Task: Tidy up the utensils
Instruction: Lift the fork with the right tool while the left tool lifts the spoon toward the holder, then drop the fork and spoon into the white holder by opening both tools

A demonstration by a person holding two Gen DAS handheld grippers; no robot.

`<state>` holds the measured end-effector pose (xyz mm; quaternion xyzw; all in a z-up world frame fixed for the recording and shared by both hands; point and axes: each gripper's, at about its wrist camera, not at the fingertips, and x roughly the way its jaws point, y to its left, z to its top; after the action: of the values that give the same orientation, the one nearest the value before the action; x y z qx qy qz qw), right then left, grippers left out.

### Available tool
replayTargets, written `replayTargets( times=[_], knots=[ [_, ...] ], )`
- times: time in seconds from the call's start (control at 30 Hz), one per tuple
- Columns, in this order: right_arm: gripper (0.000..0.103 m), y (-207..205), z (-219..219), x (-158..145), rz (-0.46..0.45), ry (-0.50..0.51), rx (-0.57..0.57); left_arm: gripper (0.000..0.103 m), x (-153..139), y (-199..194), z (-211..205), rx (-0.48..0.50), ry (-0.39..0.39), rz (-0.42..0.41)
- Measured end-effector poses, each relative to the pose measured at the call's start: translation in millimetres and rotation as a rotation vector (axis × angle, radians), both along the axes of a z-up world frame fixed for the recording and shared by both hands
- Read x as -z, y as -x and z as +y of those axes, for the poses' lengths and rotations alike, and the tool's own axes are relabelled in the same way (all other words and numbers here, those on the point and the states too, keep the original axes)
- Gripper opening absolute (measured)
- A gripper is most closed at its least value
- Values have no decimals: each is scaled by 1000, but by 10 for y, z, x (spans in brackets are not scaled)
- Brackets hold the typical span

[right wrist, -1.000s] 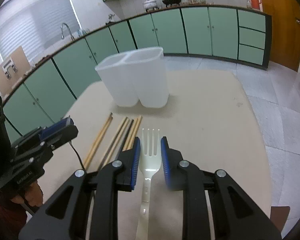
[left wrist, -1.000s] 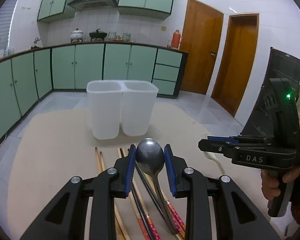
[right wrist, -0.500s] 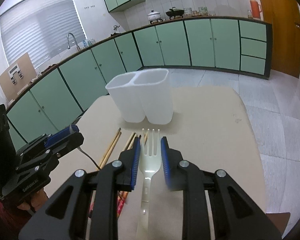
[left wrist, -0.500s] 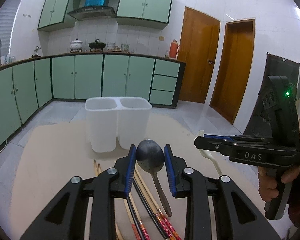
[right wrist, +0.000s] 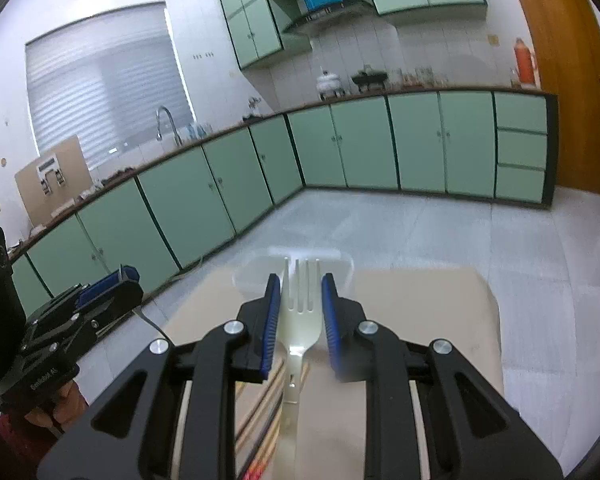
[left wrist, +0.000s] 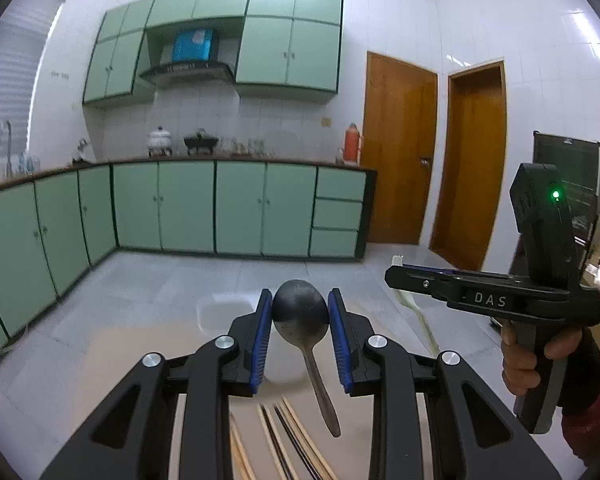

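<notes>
My left gripper [left wrist: 300, 312] is shut on a dark metal spoon [left wrist: 305, 334], bowl between the blue pads, handle hanging down toward me. My right gripper [right wrist: 301, 300] is shut on a pale plastic fork [right wrist: 300, 320], tines pointing forward. Both are lifted above the beige table [right wrist: 420, 320]. The white two-compartment holder [left wrist: 220, 312] shows just past the left fingers and, blurred, behind the fork as the holder [right wrist: 340, 270]. Several chopsticks [left wrist: 284, 440] lie on the table below. The right gripper [left wrist: 404, 276] with the fork also appears in the left wrist view.
Green base cabinets [left wrist: 180, 208] line the far wall with a counter holding pots and a red flask [left wrist: 351, 142]. Two wooden doors [left wrist: 400, 148] stand at the right. A person's hand [left wrist: 540, 352] grips the right tool. Grey tiled floor lies beyond the table.
Both grippers have risen and tilted up with the spoon and fork still held. The holder and chopsticks have dropped lower in both views.
</notes>
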<state>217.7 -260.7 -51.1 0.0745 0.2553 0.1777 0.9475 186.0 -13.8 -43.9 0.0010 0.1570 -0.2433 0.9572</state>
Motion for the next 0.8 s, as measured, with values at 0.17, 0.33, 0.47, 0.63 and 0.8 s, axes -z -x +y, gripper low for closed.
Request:
replayTargets(
  times=[0.17,0.33,0.47,0.63,0.8],
  knots=[
    [20,-344,13,-281,-69,-14,-24,28,-342,-253,31,-29,2,-78],
    [20,-769,26,-412,-113,-37,-29,28,-540,-627,21,-52,-3,-121],
    [20,-1155,26,-339,-121,-48,-13,28,-502,-946,2,-73,-15,-117],
    [20,-1601,38,-132,-121,-47,28,28,-305,-1306,-56,-92,-30,-96],
    [20,-1763,138,82,-118,-42,32,28,-73,-1519,-90,-101,-30,-64]
  ],
)
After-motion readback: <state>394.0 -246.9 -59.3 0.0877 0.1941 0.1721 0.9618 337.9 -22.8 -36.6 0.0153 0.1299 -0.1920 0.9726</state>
